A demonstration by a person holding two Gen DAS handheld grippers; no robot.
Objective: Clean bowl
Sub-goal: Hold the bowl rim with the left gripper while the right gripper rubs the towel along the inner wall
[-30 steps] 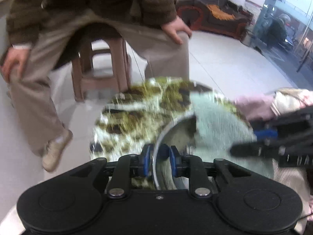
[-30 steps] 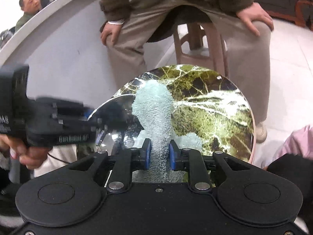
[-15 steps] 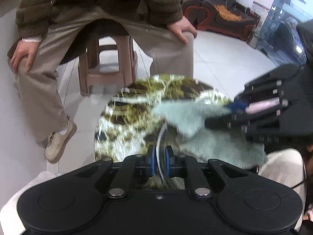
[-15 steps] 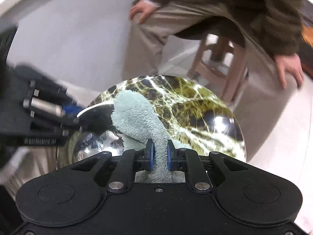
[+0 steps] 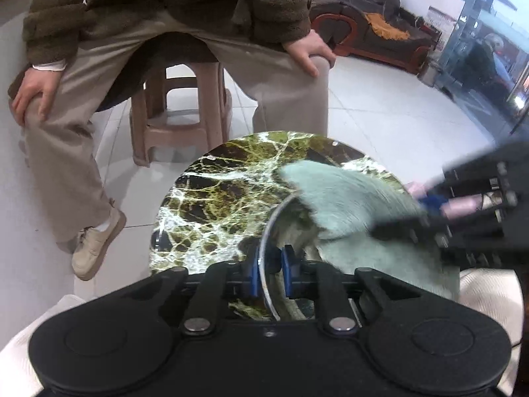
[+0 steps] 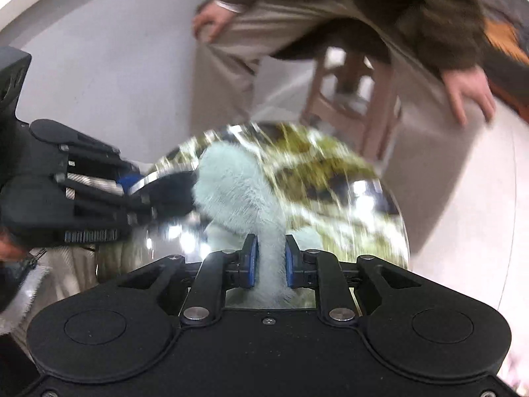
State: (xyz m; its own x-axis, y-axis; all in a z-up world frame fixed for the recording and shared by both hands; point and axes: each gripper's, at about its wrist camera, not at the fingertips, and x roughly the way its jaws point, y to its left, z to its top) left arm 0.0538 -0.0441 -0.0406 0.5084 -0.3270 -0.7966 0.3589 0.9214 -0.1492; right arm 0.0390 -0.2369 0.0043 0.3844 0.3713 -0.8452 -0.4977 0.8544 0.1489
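A shiny steel bowl (image 5: 269,231) is held on edge above a round green marble table (image 5: 211,198). My left gripper (image 5: 269,271) is shut on the bowl's rim. A pale green fluffy cloth (image 5: 347,205) lies over the bowl's inside. My right gripper (image 6: 268,261) is shut on the cloth (image 6: 234,192) and presses it into the bowl (image 6: 165,231). The right gripper also shows at the right of the left wrist view (image 5: 429,208), and the left gripper at the left of the right wrist view (image 6: 132,182).
A person in a brown fleece and beige trousers (image 5: 185,53) sits on a plastic stool (image 5: 178,112) just beyond the table. White tiled floor surrounds it. A dark sofa (image 5: 373,33) stands at the far right.
The right gripper has swept the cloth across the bowl's inside and turned to the left. The bowl has tilted slightly in the left gripper.
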